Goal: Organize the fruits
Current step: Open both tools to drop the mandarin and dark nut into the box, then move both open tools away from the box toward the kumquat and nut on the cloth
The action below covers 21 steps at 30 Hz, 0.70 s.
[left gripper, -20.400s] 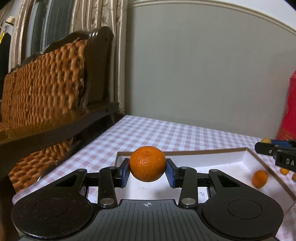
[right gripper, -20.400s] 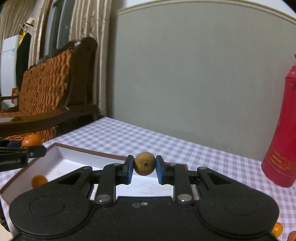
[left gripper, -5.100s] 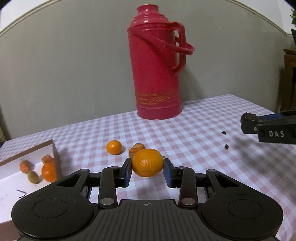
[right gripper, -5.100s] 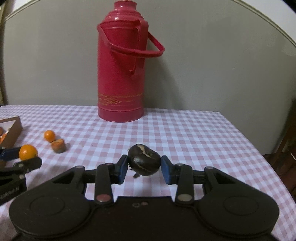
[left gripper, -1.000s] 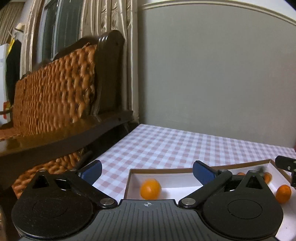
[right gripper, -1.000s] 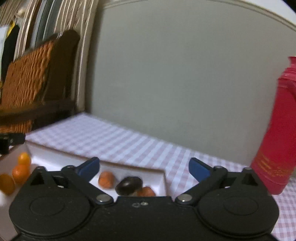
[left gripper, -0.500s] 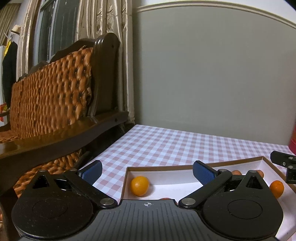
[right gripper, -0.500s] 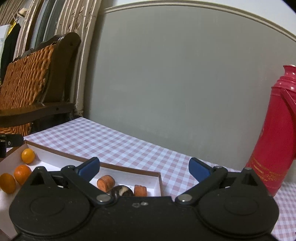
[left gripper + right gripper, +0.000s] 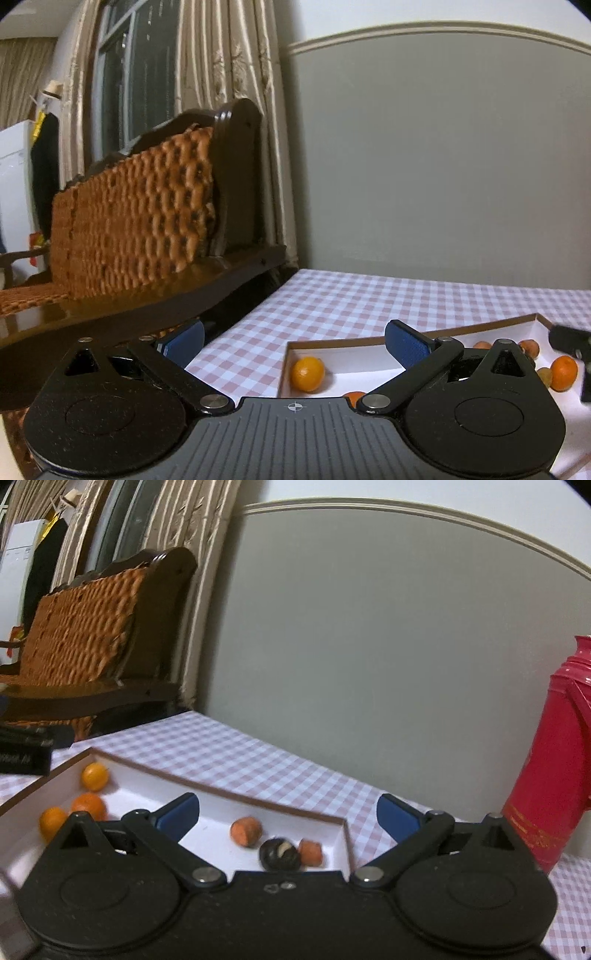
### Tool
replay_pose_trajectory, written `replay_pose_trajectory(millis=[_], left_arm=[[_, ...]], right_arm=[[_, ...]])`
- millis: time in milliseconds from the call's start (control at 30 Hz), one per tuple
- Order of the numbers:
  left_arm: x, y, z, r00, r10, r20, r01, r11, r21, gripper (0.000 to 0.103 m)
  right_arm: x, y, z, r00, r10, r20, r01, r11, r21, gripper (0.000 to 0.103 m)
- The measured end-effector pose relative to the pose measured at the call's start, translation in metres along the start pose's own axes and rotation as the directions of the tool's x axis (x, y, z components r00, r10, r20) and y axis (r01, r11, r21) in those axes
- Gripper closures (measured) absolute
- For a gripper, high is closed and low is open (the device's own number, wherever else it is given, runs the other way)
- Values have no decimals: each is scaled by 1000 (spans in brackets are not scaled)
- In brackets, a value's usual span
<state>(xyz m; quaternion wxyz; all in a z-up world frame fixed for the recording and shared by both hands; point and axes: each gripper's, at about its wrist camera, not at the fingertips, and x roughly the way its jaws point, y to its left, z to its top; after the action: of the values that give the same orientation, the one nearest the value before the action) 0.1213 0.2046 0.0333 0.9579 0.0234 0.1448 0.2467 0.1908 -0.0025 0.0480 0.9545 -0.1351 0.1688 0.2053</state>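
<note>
Presently, both sets of fingers stood wide apart and empty: left gripper [image 9: 293, 341] just behind the box [image 9: 369, 356] with an orange [image 9: 307, 373] ahead, right gripper [image 9: 287, 814] over its far-right corner above a dark fruit [image 9: 279, 854].

- My left wrist cam sits low over the table, facing the sofa [image 9: 140, 218] at 10 o'clock.
- My right wrist cam looks from the opposite end, thermos [image 9: 554, 768] at 3 o'clock.
- Both views share the white box [image 9: 354, 341] [image 9: 229, 792], close.
</note>
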Motion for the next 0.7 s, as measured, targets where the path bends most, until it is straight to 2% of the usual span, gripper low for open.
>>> replay_pose_trajectory(millis=[133, 333, 533, 700], left_arm=[[-14, -1, -3, 1000, 16, 13, -16, 1000, 24, 0], [-42, -6, -15, 999, -39, -11, 39, 999, 34, 0], [-71, -3, -24, 995, -97, -21, 97, 995, -5, 0], [-94, -8, -28, 992, -125, 14, 125, 992, -16, 0]], right_arm=[[-16, 3, -3, 1000, 18, -11, -18, 1000, -22, 6], [-34, 0, -9, 998, 19, -52, -20, 1000, -13, 6], [-57, -7, -13, 999, 25, -22, -24, 999, 36, 6], [-79, -15, -19, 1000, 21, -11, -20, 998, 58, 8]])
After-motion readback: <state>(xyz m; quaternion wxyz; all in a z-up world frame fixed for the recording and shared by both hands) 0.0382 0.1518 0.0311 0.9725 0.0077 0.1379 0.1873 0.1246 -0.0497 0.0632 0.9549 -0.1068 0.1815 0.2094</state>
